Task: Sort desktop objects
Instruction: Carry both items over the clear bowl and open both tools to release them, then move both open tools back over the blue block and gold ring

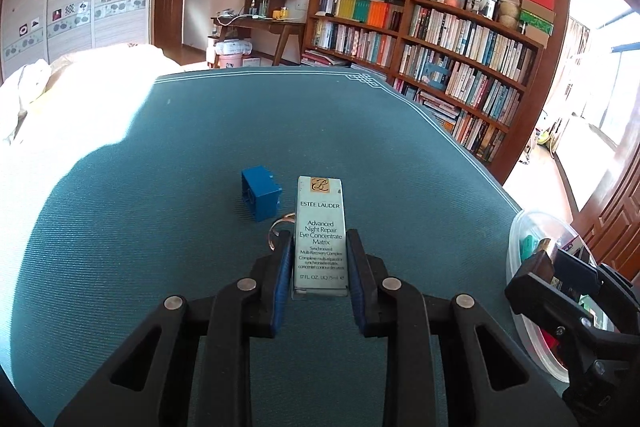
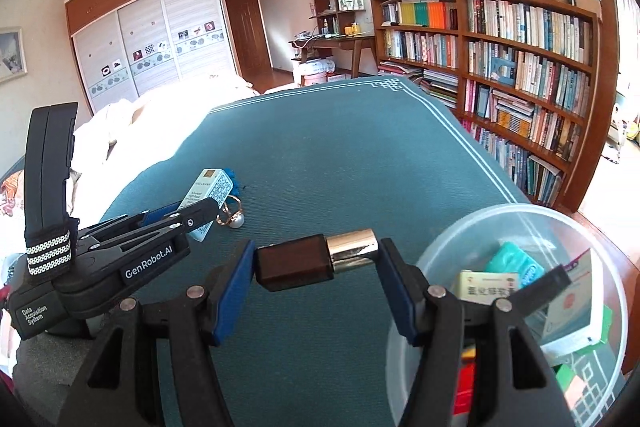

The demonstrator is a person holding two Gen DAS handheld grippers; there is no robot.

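Note:
My left gripper (image 1: pixel 320 239) is shut on a pale Estee Lauder box (image 1: pixel 321 231), holding it by its long sides over the teal table (image 1: pixel 280 131). A blue toy block (image 1: pixel 261 198) sits just beyond it, and a gold ring (image 1: pixel 276 229) lies beside the left finger. My right gripper (image 2: pixel 316 259) is shut on a dark brown lipstick with a silver end (image 2: pixel 316 261), held crosswise, left of the clear plastic bowl (image 2: pixel 448 247). In the right wrist view the box (image 2: pixel 206 201) and a pearl ring (image 2: pixel 234 219) show at the left, beside the left gripper (image 2: pixel 208 205).
The clear bowl (image 1: pixel 516 239) at the table's right edge holds several small boxes and packets. A bookshelf (image 1: pixel 440 43) stands beyond the table on the right, a bed with white bedding (image 1: pixel 60 99) on the left. The table's far half is bare cloth.

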